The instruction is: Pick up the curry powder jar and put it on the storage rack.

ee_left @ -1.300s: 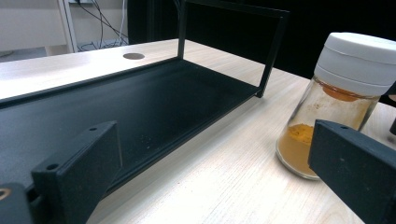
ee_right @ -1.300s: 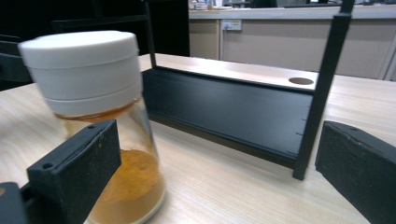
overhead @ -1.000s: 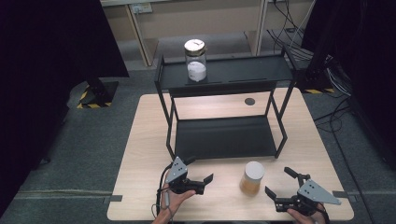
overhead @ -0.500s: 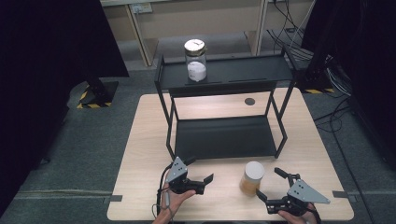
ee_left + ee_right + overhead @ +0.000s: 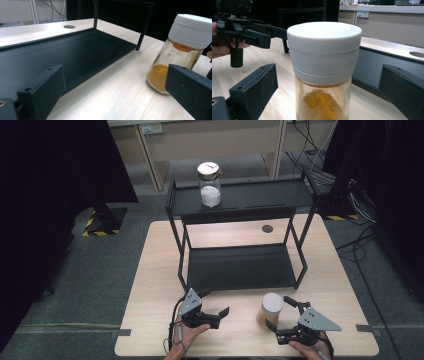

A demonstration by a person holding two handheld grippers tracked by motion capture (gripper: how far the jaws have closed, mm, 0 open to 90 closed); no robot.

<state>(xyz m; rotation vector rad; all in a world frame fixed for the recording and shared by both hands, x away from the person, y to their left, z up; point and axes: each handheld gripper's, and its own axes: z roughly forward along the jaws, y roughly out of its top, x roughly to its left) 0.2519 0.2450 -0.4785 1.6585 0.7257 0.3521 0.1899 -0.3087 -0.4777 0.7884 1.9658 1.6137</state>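
Jaws of the right gripper [image 5: 281, 314], low at the right of the high view, are spread wide on either side of a clear glass jar of orange-yellow powder with a white screw lid [image 5: 270, 309]. The jar stands upright on the pale wooden table [image 5: 150, 270], just in front of the lower shelf of a black metal two-tier rack [image 5: 240, 267]. In the right gripper view the jar [image 5: 323, 75] rises at the centre between the two black jaws, with a clear gap to each, so nothing is pinched.

The left gripper [image 5: 215, 305], low and left of centre in the high view, also has its jaws spread apart and holds nothing. It points toward the jar but sits well apart from it. In the left gripper view the jar [image 5: 177, 55] stands at the right of the frame, partly behind the right-hand jaw, and the rack's dark lower shelf [image 5: 62, 52] fills the upper left.

On the rack's top shelf, at the upper middle of the high view, stands a second clear glass jar holding something white, closed with a round metal-clasp lid [image 5: 209, 184].

Compared with one second ago, the right gripper has moved in from the right so that its jaws now flank the jar; half a second ago it was partway there. The left gripper and both jars sit where they were.
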